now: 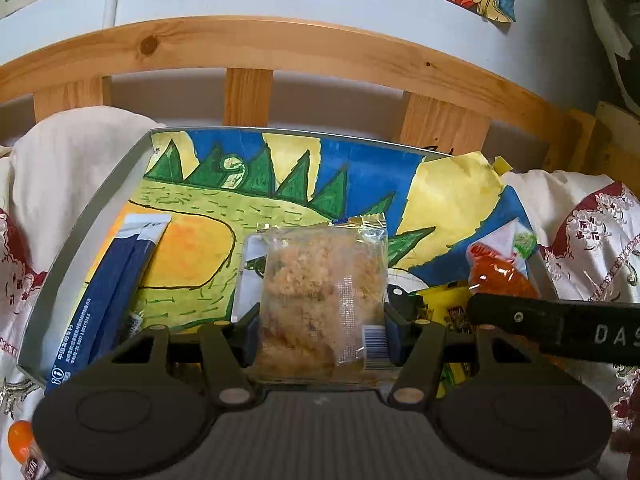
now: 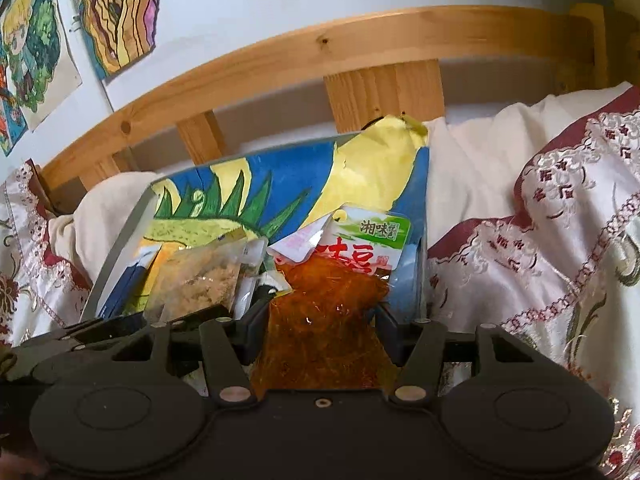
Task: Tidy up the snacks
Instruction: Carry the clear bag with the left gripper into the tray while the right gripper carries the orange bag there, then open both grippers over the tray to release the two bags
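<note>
My left gripper [image 1: 322, 334] is shut on a clear packet of pale crumbly snack [image 1: 322, 288], held over the grey tray [image 1: 92, 216] lined with a bright drawing. The same packet shows in the right wrist view [image 2: 200, 280]. My right gripper [image 2: 322, 320] is shut on an orange-red snack packet [image 2: 332, 304] with a green and white label, at the tray's right side; it also shows in the left wrist view [image 1: 500, 268]. Blue stick packets [image 1: 108, 288] lie at the tray's left. A yellow packet [image 1: 444, 300] lies under the right gripper's arm.
The tray sits on a bed with a white and maroon embroidered cover [image 2: 540, 240]. A wooden bed rail [image 1: 280, 40] and a white wall with drawings stand behind. An orange object [image 1: 20, 438] lies at the lower left on the cover.
</note>
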`<state>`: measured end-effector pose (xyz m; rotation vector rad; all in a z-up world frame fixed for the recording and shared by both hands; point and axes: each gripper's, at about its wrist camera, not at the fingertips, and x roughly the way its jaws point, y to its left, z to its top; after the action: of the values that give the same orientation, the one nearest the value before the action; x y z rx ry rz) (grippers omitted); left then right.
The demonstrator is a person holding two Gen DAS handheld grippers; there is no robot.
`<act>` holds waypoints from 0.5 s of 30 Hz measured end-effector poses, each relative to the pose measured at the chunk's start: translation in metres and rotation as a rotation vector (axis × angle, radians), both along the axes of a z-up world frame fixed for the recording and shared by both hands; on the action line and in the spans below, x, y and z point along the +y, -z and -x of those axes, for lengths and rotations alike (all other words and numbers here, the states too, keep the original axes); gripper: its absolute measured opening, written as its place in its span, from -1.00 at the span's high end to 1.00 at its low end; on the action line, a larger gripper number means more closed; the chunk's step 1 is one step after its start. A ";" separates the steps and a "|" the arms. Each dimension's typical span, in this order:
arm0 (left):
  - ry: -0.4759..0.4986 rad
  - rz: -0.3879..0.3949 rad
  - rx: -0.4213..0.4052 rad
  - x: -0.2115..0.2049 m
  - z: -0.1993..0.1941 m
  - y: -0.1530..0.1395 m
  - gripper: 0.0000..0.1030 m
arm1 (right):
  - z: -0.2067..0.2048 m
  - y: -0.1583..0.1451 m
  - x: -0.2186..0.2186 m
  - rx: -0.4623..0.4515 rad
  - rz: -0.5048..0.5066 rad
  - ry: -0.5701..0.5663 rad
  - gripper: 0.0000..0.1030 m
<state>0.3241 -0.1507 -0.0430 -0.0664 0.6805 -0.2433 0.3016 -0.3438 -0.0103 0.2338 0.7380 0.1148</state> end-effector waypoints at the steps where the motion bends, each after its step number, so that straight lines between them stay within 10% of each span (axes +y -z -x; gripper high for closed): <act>1: 0.000 0.000 0.000 0.000 0.000 0.000 -0.23 | 0.000 0.001 0.001 0.003 0.003 -0.004 -0.17; 15: -0.041 -0.003 -0.005 0.007 0.004 -0.003 -0.48 | 0.000 0.001 0.001 0.004 0.001 -0.013 -0.25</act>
<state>0.3202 -0.1433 -0.0402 -0.0763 0.6735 -0.2027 0.3021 -0.3430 -0.0117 0.2287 0.7437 0.1263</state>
